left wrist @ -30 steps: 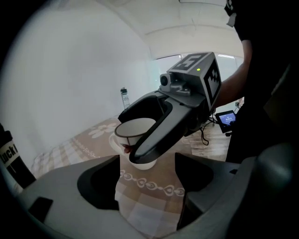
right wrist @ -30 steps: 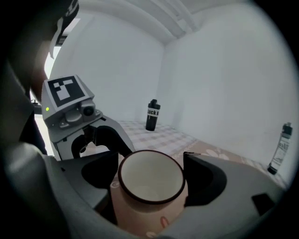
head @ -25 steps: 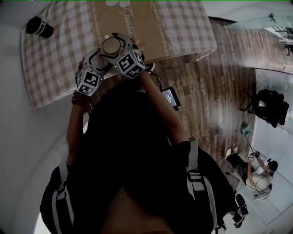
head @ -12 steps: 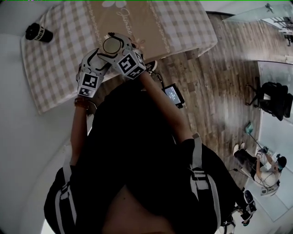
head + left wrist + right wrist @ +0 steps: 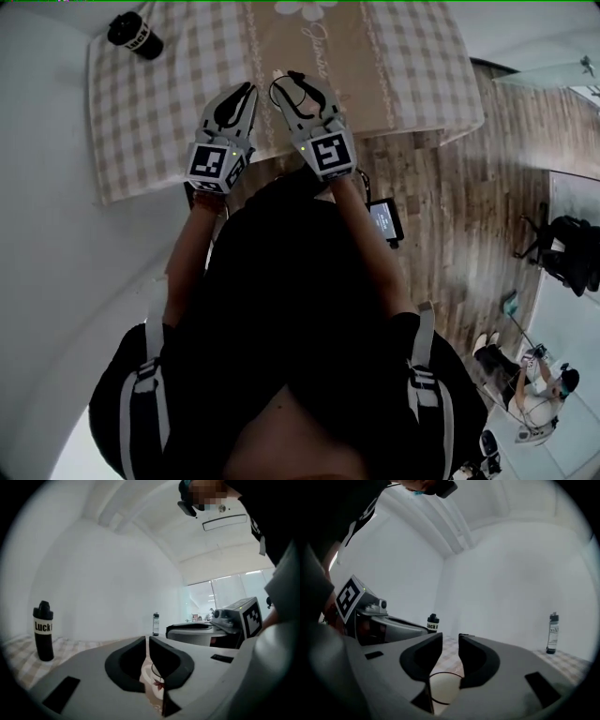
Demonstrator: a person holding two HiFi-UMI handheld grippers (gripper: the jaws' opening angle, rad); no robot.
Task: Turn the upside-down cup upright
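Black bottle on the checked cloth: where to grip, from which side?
Take the black bottle round its straight body, below the cap, fingers level, coming from the side. It stands upright and alone near the cloth's corner, so the sides look free.
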